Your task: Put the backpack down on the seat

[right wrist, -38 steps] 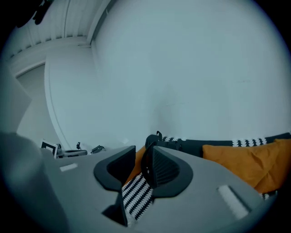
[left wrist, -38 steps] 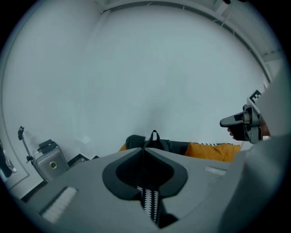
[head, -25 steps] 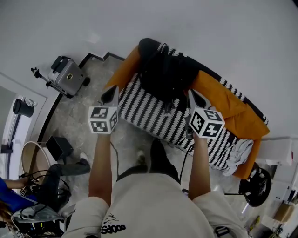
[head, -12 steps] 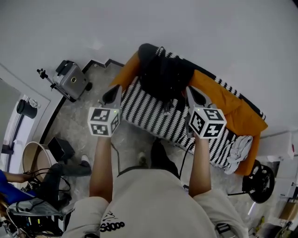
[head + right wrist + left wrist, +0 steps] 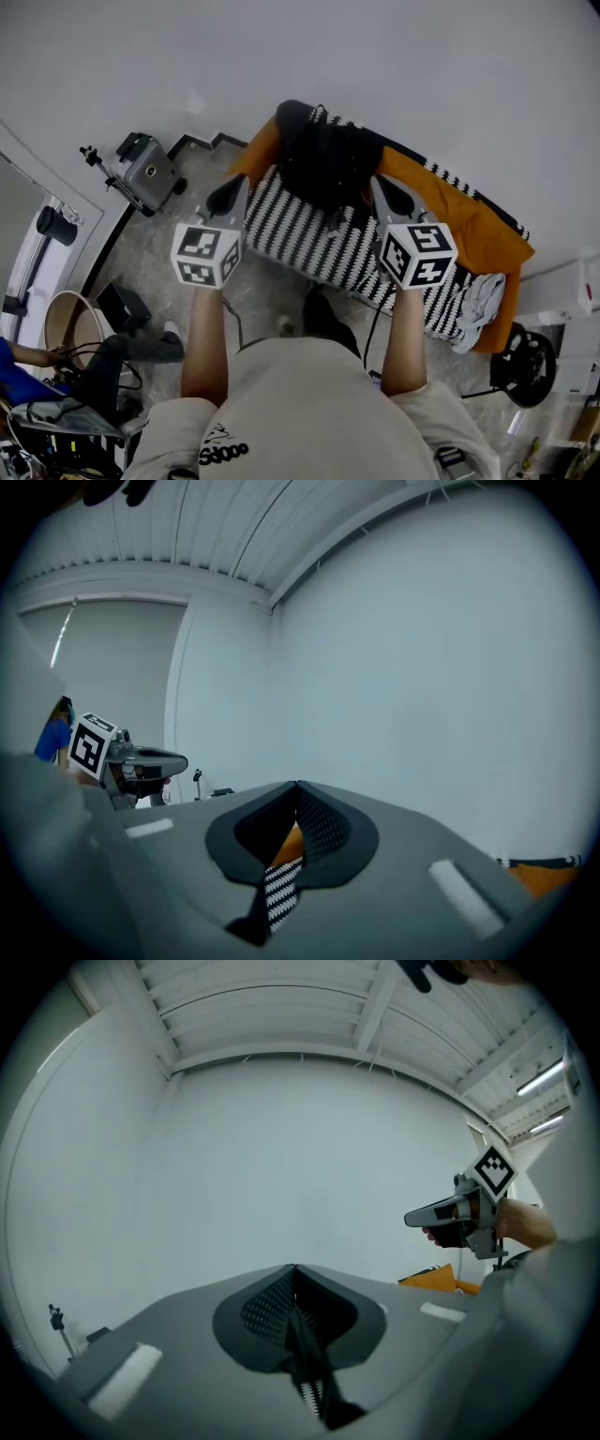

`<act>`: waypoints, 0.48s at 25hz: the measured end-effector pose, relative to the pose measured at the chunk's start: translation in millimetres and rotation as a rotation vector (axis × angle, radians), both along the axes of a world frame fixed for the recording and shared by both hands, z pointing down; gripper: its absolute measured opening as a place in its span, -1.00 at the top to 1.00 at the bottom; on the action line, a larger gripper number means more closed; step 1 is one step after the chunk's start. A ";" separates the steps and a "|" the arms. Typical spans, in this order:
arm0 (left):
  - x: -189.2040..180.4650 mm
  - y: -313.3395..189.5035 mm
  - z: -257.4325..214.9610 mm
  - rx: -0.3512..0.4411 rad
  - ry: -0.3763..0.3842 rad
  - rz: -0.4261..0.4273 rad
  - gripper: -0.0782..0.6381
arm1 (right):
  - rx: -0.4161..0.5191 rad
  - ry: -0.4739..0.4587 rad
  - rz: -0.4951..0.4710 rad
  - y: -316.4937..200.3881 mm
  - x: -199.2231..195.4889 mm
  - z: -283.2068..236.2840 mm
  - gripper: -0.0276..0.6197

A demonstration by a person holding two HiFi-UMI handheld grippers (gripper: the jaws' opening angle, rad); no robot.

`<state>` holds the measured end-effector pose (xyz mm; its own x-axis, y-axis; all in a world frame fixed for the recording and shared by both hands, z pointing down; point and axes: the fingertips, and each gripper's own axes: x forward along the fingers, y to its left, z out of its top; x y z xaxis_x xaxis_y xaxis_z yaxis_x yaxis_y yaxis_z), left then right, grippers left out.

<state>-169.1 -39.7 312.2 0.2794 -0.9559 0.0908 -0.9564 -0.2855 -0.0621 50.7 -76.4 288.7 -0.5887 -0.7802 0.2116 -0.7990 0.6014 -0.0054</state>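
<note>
One backpack lies on one seat; left hand-held gripper and right hand-held gripper both pressed together.

Both bare forearms stretched forward side by side, left gripper held out toward the left end of the seat, jaws pressed together and empty, right gripper held out toward the seat's middle, jaws likewise closed on nothing, both pointing roughly level
</note>
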 end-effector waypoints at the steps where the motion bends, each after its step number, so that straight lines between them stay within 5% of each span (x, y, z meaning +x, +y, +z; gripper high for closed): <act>1: 1.8 3.3 -3.4 0.006 -0.006 0.001 0.75 | 0.006 -0.003 -0.005 4.2 0.6 -2.7 0.91; 12: 24.4 34.5 -55.7 0.129 -0.097 0.034 0.76 | 0.099 0.035 -0.059 45.0 -8.3 -31.7 0.91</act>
